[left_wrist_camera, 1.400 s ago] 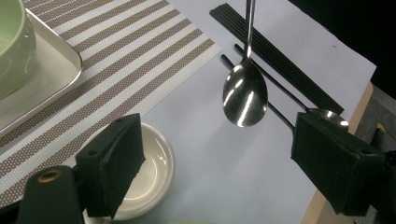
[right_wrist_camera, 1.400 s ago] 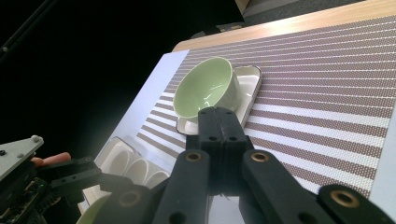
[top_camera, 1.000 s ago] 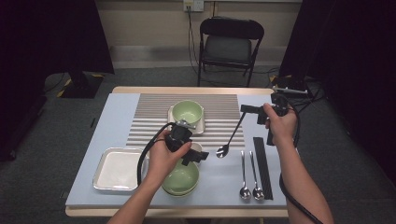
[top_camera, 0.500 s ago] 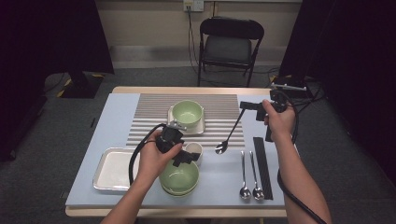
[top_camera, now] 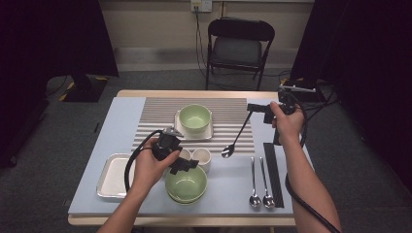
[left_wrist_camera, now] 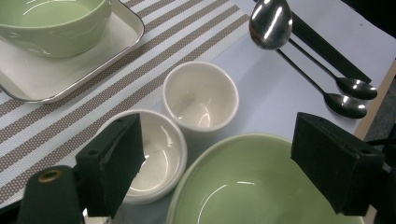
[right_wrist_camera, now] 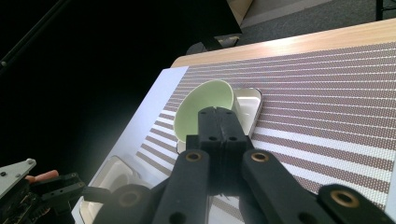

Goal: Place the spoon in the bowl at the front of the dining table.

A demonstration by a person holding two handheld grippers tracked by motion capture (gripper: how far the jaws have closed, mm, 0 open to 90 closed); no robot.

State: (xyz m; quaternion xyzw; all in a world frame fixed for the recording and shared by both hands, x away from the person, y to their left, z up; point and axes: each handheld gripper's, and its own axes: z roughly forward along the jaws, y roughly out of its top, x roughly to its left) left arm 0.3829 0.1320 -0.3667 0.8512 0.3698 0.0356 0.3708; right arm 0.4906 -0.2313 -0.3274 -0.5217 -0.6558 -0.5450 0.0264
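right claw (top_camera: 256, 108) clamped on spoon (top_camera: 236, 138); left claw (top_camera: 184, 166) apart above green bowl (top_camera: 186, 184).

High view: fixed above the person's side, facing forward and down, far enough to take in the whole table (top_camera: 97, 141).

Left gripper view: rides the left gripper (left_wrist_camera: 217, 158), looking steeply down, close over the two white cups (left_wrist_camera: 201, 95) and the near green bowl (left_wrist_camera: 261, 186) beneath its jaws.

Right gripper view: rides the right gripper (right_wrist_camera: 219, 128), looking low across the striped mat (right_wrist_camera: 327, 93).

Shared by all three: the far green bowl (top_camera: 195, 118) on its tray.
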